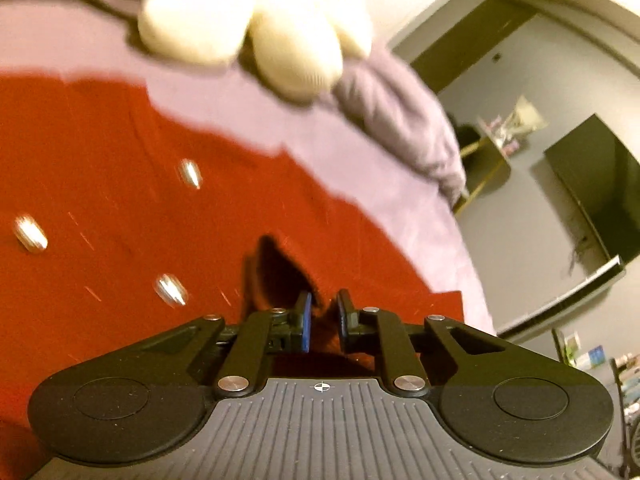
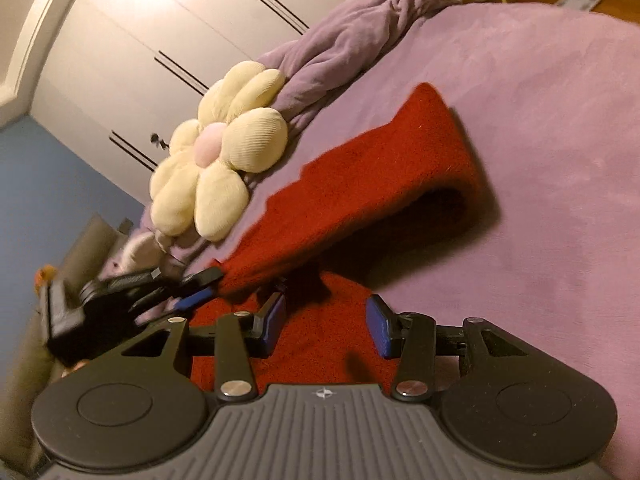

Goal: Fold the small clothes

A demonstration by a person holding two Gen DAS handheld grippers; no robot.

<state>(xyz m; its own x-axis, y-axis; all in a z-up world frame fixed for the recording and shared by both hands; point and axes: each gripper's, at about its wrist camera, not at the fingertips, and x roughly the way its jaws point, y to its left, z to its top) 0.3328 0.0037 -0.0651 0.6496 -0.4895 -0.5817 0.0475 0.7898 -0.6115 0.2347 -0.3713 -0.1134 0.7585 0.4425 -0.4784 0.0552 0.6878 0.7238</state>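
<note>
Red garment (image 2: 360, 184) | left gripper (image 1: 324, 316) pinching its edge | right gripper (image 2: 326, 322) half-open above it

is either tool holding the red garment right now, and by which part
Left tool pinches the red garment at a lifted edge fold. Right tool is open, holding nothing.

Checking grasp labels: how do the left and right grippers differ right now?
Left gripper has its jaws nearly together, pinching a fold of the red garment; right gripper stands open with nothing pinched, red cloth only lying below it. In the right wrist view the left gripper lifts a garment edge; the right lifts nothing. Both have blue pads and sit over the purple bed cover.
</note>
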